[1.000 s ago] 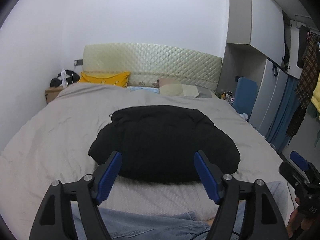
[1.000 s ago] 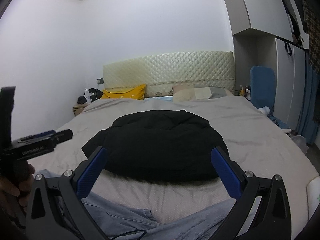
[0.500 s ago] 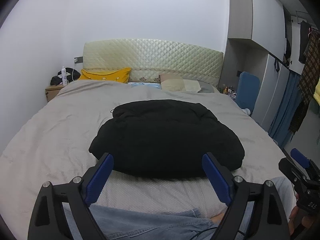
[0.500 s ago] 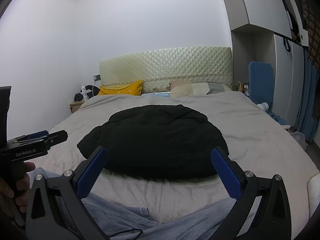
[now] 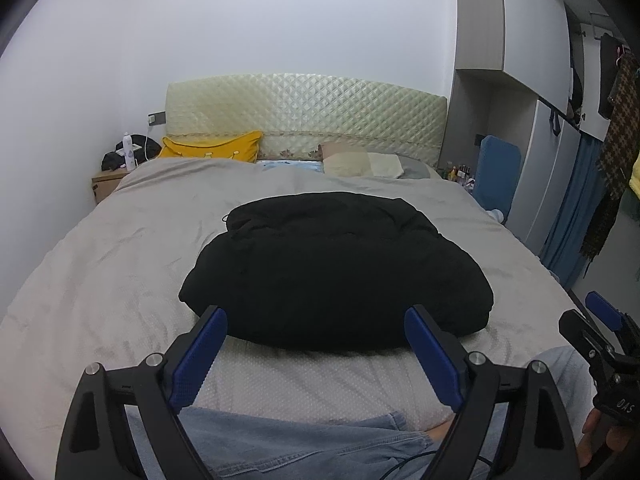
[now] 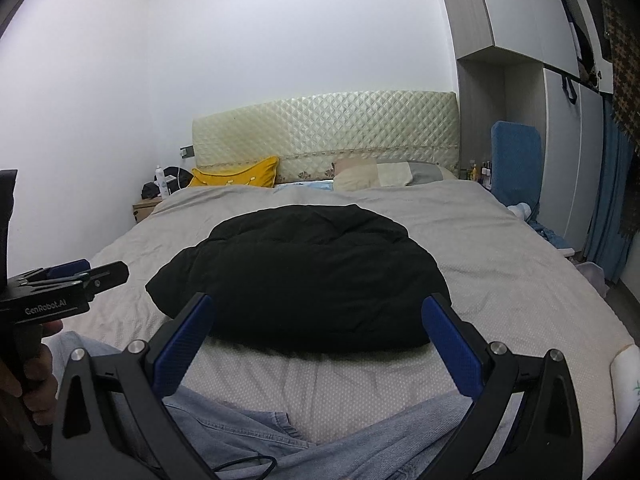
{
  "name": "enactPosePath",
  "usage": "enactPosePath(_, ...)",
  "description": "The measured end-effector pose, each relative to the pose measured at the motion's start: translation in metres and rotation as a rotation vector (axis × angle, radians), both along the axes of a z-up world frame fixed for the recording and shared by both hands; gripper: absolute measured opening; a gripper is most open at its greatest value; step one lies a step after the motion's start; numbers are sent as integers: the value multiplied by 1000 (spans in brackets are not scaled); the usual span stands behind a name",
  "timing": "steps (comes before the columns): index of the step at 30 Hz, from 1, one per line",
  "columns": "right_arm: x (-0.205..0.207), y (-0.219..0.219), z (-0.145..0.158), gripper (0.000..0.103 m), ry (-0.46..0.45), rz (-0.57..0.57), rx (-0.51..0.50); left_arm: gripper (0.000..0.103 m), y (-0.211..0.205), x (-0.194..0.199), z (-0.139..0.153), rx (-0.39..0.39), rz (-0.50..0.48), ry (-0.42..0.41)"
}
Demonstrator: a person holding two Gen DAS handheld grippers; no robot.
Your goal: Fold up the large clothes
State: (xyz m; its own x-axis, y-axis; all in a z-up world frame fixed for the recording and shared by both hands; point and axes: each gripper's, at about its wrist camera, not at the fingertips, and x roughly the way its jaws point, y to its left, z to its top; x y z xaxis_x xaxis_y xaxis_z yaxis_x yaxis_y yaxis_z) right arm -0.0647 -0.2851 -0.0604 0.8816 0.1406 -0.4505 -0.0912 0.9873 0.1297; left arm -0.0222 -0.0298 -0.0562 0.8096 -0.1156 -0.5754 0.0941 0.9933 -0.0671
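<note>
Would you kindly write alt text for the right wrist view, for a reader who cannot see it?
A bulky black padded garment lies folded in a mound on a grey-covered bed, beyond the open, empty right gripper with blue finger pads. The left gripper shows at the left edge, and a yellow pillow leans against the cream quilted headboard.

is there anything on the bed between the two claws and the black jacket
Nothing visible. Only bare grey bedcover lies between the open left claw and the black jacket, and the same for the open right claw. Both are held short of it, not touching.
</note>
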Motion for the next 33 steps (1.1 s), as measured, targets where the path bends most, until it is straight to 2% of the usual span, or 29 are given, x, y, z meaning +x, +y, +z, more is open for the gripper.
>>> enactPosePath(33,-5,0,8,103,-13,-20,-3,90,-1,-5,4,4,-1,-10)
